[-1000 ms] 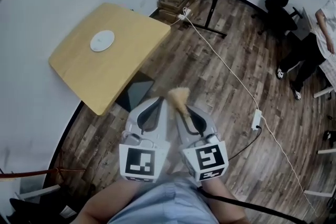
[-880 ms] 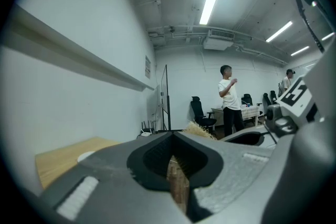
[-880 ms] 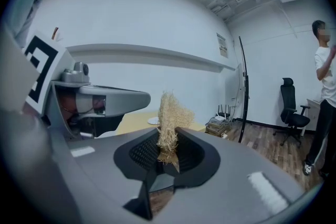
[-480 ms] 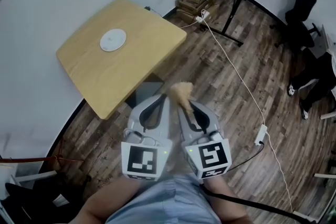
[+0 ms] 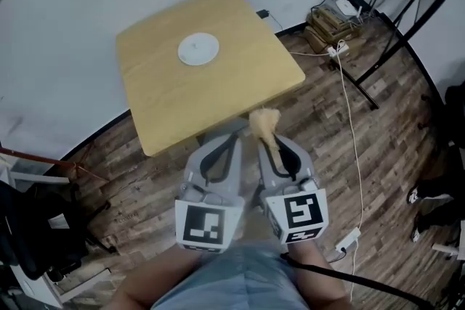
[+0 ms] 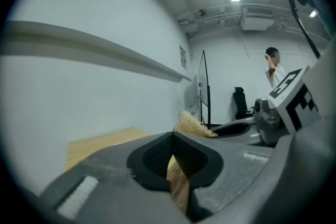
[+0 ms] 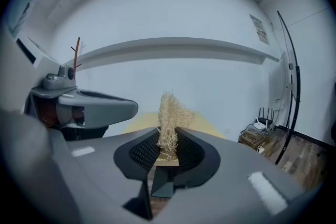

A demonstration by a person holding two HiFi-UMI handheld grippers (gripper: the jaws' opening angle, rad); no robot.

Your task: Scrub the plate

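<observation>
While the left tool (image 5: 229, 139) and right tool (image 5: 270, 147) sit side by side close to the person's torso, over plank floor (image 5: 145, 185), the plate (image 5: 198, 49) lies on the yellow worktop (image 5: 240, 76), well apart from both. Left tool: jaws pressed together, nothing between them. Right tool: jaws clamped on a straw-bristle brush (image 5: 264, 121), its tuft poking past the tips, near the worktop edge.

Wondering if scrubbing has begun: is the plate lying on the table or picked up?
On the table: the white plate lies flat there, the brush well short of it.
</observation>
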